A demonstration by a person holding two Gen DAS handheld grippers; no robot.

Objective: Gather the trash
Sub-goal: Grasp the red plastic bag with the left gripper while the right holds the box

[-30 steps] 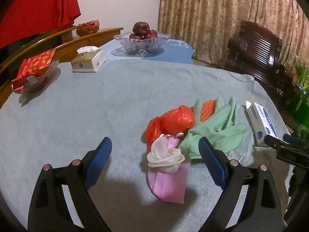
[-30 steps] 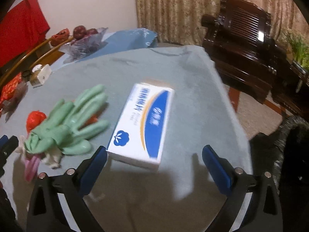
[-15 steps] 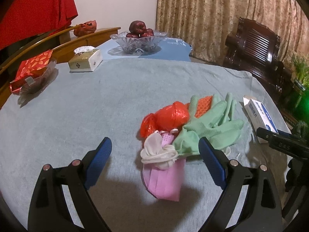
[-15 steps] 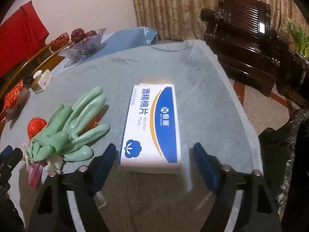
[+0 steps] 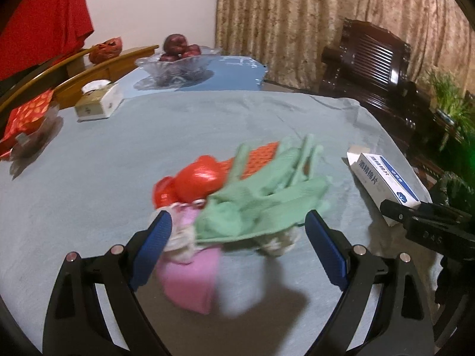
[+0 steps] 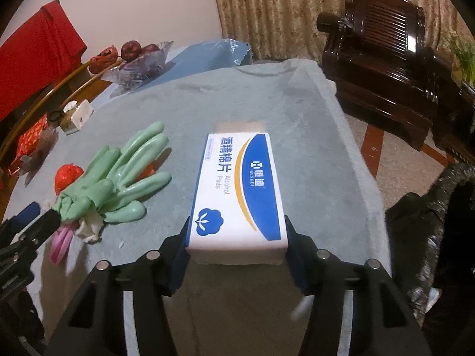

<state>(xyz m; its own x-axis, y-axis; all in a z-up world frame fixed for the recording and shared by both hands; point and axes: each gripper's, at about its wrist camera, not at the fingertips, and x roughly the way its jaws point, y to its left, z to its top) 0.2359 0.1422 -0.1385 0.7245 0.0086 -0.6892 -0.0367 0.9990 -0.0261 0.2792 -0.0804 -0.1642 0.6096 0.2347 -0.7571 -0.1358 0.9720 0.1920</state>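
Note:
A pile of trash lies on the grey-blue tablecloth: green rubber gloves, a red plastic bag, a pink pouch and crumpled white tissue. My left gripper is open, its blue pads on either side of the pile's near end. A white and blue alcohol pads box lies by the table's right edge. My right gripper has closed on the box's near end, both pads touching its sides. The gloves also show in the right wrist view.
A glass bowl of red fruit, a tissue box and a red packet stand at the far left. A dark wooden chair and a black bag are off the table's right side.
My left gripper moved forward until the pile sits between its pads. My right gripper moved up to the box and closed its jaws onto the near end.

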